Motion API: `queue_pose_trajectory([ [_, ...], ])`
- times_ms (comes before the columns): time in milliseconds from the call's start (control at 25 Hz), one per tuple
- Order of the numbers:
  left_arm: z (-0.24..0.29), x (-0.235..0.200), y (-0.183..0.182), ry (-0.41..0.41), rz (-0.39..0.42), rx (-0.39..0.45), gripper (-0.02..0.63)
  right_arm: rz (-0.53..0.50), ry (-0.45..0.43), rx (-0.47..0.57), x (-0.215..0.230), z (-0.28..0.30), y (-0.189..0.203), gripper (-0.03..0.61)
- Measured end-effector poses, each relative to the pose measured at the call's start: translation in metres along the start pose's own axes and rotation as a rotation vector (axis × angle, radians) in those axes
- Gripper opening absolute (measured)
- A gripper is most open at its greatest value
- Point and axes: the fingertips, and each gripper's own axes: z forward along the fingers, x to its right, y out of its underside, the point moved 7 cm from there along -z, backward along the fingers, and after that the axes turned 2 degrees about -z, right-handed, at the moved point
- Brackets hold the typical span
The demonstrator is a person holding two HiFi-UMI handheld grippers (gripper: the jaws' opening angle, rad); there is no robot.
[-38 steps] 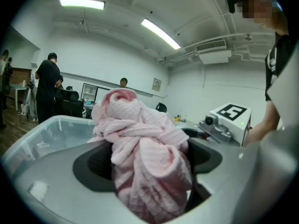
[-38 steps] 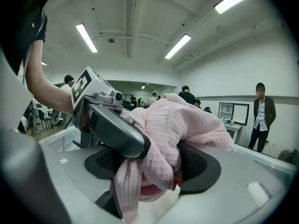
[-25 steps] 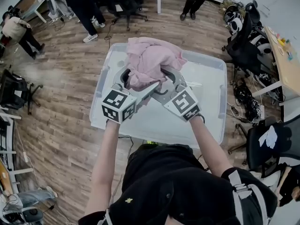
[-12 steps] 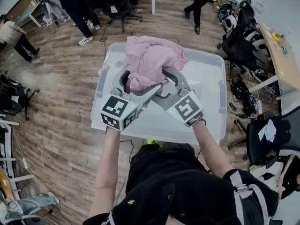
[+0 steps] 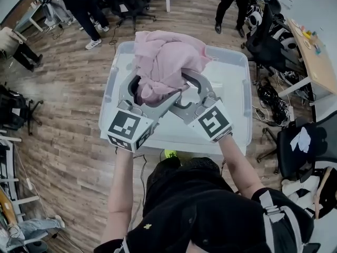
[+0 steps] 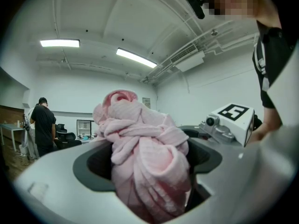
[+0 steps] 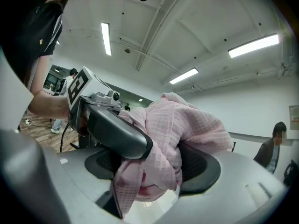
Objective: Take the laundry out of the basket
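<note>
A bundle of pink laundry (image 5: 166, 62) hangs above the clear plastic basket (image 5: 231, 109), gripped from both sides. My left gripper (image 5: 152, 91) is shut on the bundle's left part; in the left gripper view the pink cloth (image 6: 142, 148) fills the gap between its jaws. Crossing it from the right, my right gripper (image 5: 184, 83) is shut on the same bundle, and the pink cloth (image 7: 163, 143) sits bunched between its pads in the right gripper view. The basket under the bundle looks bare where its floor shows.
The basket stands on a wooden floor (image 5: 68, 120). People (image 5: 79, 9) stand at the back left, another person (image 5: 234, 4) at the back right. Office chairs (image 5: 271, 36) and a desk (image 5: 316, 62) crowd the right side; cables lie beside the basket.
Both grippers have risen together with the pink bundle, which now sits higher and larger in the head view. The grip on it is unchanged.
</note>
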Motion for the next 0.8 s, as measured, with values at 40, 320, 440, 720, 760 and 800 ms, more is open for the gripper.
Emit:
queue_pose_trajectory([
  [40,-0.003,0.006,-0.004,-0.008,0.008,0.003,0.451,-0.005,-0.003,0.010,-0.002,-0.006,-0.003,0.370],
  [320,-0.022,0.071,-0.024,-0.057,0.054,0.013,0.451,-0.023,-0.021,0.070,-0.020,-0.066,-0.020,0.370],
  [440,-0.028,0.103,-0.027,-0.074,0.061,0.024,0.451,-0.026,-0.025,0.087,-0.030,-0.095,-0.022,0.370],
  [720,-0.055,0.174,-0.033,-0.125,0.082,0.038,0.451,-0.046,-0.052,0.130,-0.061,-0.158,-0.031,0.370],
  [760,-0.060,0.184,-0.033,-0.133,0.082,0.038,0.451,-0.047,-0.058,0.133,-0.067,-0.167,-0.033,0.370],
  [800,-0.066,0.195,-0.033,-0.141,0.082,0.038,0.451,-0.049,-0.064,0.136,-0.073,-0.176,-0.034,0.370],
])
